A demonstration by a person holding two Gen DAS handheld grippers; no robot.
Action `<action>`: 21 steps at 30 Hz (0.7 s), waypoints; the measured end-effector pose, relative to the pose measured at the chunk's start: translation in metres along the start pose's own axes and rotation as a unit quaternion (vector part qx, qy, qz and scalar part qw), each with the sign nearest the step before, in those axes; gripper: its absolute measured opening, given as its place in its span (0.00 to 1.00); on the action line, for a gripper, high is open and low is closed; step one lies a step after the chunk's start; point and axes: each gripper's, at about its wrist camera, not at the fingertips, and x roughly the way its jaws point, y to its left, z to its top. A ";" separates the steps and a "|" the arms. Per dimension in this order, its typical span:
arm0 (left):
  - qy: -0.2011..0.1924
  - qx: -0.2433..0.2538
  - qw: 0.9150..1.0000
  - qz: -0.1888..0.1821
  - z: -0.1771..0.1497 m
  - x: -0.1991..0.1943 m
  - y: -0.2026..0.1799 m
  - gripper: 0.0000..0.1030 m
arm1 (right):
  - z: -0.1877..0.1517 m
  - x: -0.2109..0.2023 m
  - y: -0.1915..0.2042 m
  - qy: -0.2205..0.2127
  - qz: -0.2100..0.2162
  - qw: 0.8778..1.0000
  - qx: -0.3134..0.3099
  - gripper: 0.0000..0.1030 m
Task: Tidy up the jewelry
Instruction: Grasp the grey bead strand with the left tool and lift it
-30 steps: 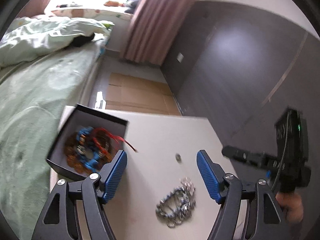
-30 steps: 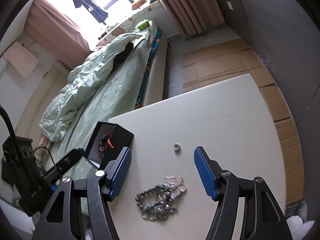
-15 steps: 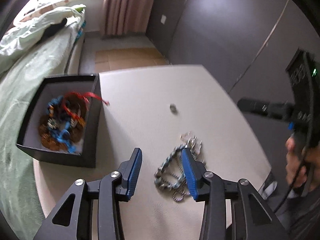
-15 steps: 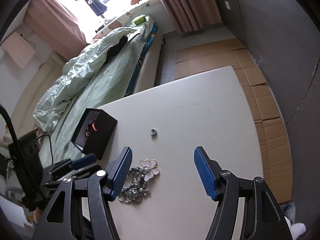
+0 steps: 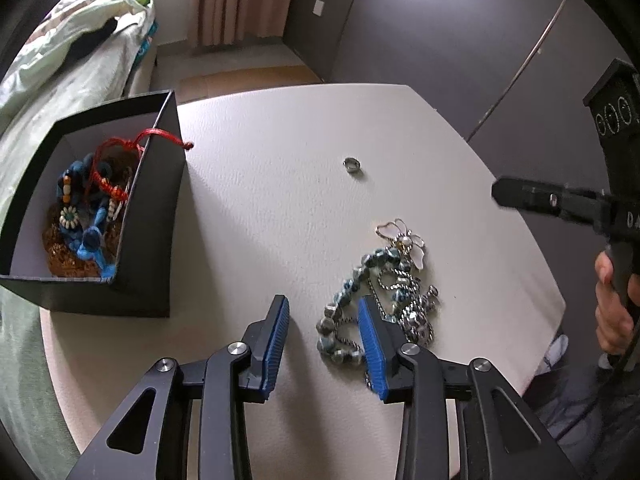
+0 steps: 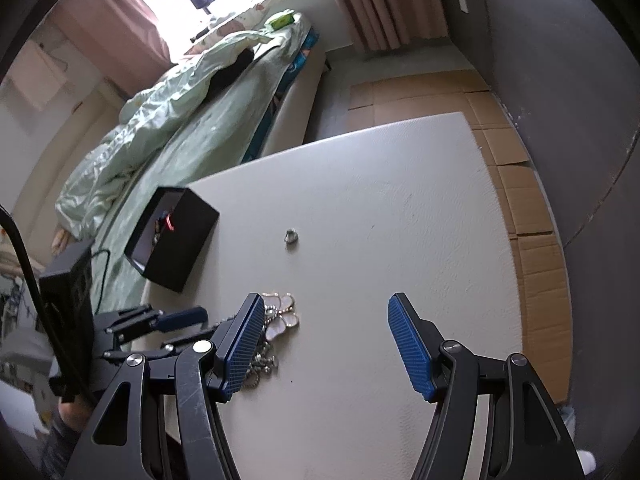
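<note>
Necklace pile [image 5: 380, 296] near table [image 5: 280, 200] edge

- A black box [image 5: 148, 216] stands on the white table's [image 5: 272, 184] left edge, walling off that side.
- Right of the box, bare tabletop runs to a small ring [image 5: 352, 165].
- Nearer than the ring, well right of the box, a tangled jewelry heap [image 5: 384, 280] blocks the surface.
</note>
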 end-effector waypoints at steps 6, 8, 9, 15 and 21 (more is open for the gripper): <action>0.003 0.018 1.000 0.012 0.004 0.006 -0.013 0.11 | -0.005 0.017 0.012 0.028 -0.012 0.999 -0.035 0.64; 0.005 0.024 1.000 0.014 0.003 0.005 -0.015 0.09 | -0.008 0.022 0.016 0.039 -0.016 0.998 -0.048 0.64; 0.006 0.022 1.000 0.011 0.003 0.006 -0.016 0.09 | -0.009 0.025 0.018 0.045 -0.017 0.997 -0.055 0.64; -0.033 0.014 0.999 -0.010 0.008 -0.018 -0.012 0.09 | -0.019 0.037 0.032 0.071 -0.031 0.992 -0.102 0.63; -0.068 -0.021 0.997 -0.021 0.017 -0.043 0.001 0.09 | -0.025 0.045 0.038 0.084 -0.054 0.986 -0.131 0.62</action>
